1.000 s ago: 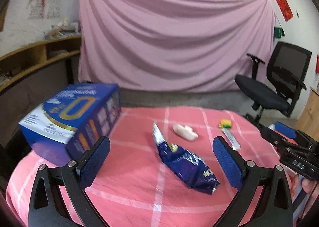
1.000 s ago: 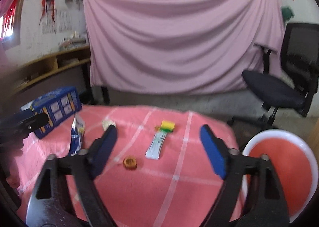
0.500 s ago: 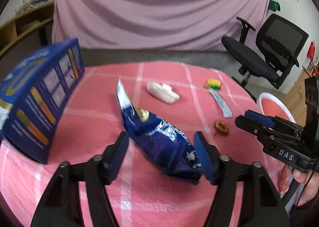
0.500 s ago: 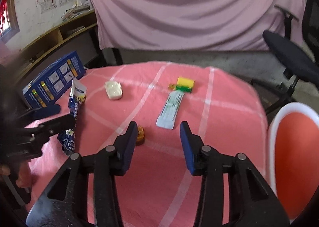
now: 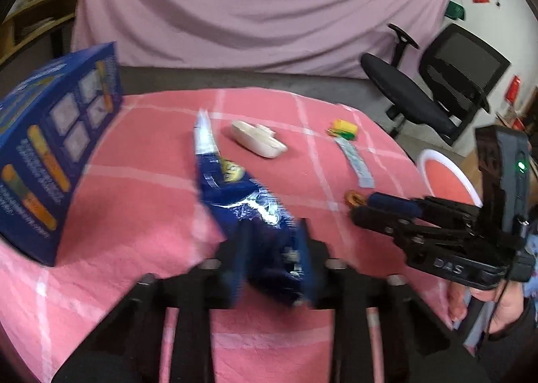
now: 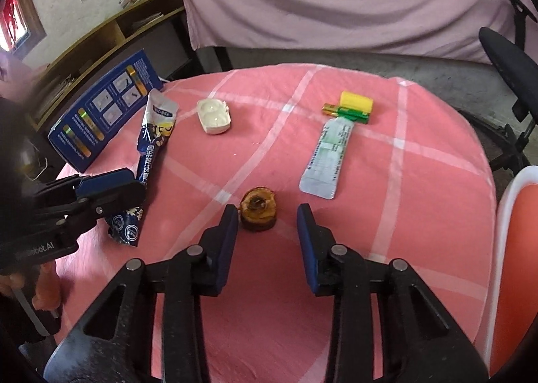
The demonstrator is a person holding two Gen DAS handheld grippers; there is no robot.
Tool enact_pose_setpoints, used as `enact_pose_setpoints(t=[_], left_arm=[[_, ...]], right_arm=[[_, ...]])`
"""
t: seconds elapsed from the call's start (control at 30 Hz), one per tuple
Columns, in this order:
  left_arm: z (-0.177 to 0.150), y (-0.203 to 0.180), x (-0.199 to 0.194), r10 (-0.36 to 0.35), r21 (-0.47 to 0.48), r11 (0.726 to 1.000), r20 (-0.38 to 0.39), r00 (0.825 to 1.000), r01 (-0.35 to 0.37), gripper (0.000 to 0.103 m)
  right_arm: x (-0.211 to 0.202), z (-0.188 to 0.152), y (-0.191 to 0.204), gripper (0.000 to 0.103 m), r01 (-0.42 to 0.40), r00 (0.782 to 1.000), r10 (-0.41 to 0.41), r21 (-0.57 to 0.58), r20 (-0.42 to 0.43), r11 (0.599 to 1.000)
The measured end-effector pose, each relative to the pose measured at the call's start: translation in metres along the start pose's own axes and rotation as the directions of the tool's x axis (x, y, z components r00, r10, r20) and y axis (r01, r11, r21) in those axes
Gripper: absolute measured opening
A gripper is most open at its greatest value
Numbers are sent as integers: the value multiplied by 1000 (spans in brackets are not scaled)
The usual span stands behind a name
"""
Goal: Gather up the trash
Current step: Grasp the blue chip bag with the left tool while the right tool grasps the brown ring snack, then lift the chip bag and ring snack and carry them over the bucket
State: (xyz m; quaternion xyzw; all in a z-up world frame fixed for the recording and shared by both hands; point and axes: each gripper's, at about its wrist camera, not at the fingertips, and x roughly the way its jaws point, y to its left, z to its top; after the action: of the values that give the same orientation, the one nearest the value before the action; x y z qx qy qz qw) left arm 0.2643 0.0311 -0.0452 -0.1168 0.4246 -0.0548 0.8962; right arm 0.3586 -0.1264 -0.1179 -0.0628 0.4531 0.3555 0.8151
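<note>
My left gripper [image 5: 273,260] is shut on the near end of a blue snack bag [image 5: 235,191] that lies on the pink checked tablecloth; it also shows in the right wrist view [image 6: 111,191] over the bag [image 6: 154,134]. My right gripper [image 6: 267,225] is open, its jaws on either side of a brown fruit core [image 6: 258,207], the left pad almost touching it. It shows in the left wrist view [image 5: 380,206] beside the core [image 5: 353,197]. A white crumpled container [image 6: 214,116], a silver sachet [image 6: 326,161] and a yellow-green wrapper [image 6: 353,107] lie further back.
A blue carton [image 6: 101,111] stands at the table's left edge. A white bin with a red liner [image 6: 514,265] stands off the table's right side. An office chair [image 5: 437,87] is behind right. A pink cloth hangs at the back.
My left gripper moved forward and closed on the blue snack bag. My right gripper moved forward and down, narrowing until the fruit core sat between its jaws.
</note>
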Motion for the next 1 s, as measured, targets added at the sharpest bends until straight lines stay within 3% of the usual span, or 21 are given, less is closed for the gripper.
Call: enact_pose_setpoints(t=[0.1, 0.2, 0.4, 0.57, 0.67, 0.83, 1.0], left_arm=[[0, -6, 1, 24, 24, 999, -1, 1000, -24, 15], [-1, -12, -2, 47, 49, 998, 15, 999, -48, 11], [-8, -22, -11, 94, 70, 993, 68, 993, -98, 10], [-14, -24, -26, 91, 64, 993, 140, 986, -101, 9], [-15, -32, -38, 68, 77, 993, 221, 973, -87, 9], [-16, -54, -60, 18, 112, 992, 367, 930, -63, 9], [-14, -86, -77, -55, 186, 982, 493, 868, -43, 9]], right_arm=[[1, 1, 1, 55, 0, 1000, 0, -1, -1, 1000], [0, 0, 0, 42, -2, 1000, 2, 4, 1, 1000], [-6, -1, 5, 41, 6, 1000, -5, -17, 24, 1000], [-22, -3, 12, 41, 33, 994, -28, -49, 106, 998], [-42, -9, 14, 41, 58, 978, -46, -55, 204, 997], [-84, -20, 14, 41, 100, 913, -77, -37, 401, 994], [-129, -34, 10, 41, 188, 800, -154, 1, 580, 982]])
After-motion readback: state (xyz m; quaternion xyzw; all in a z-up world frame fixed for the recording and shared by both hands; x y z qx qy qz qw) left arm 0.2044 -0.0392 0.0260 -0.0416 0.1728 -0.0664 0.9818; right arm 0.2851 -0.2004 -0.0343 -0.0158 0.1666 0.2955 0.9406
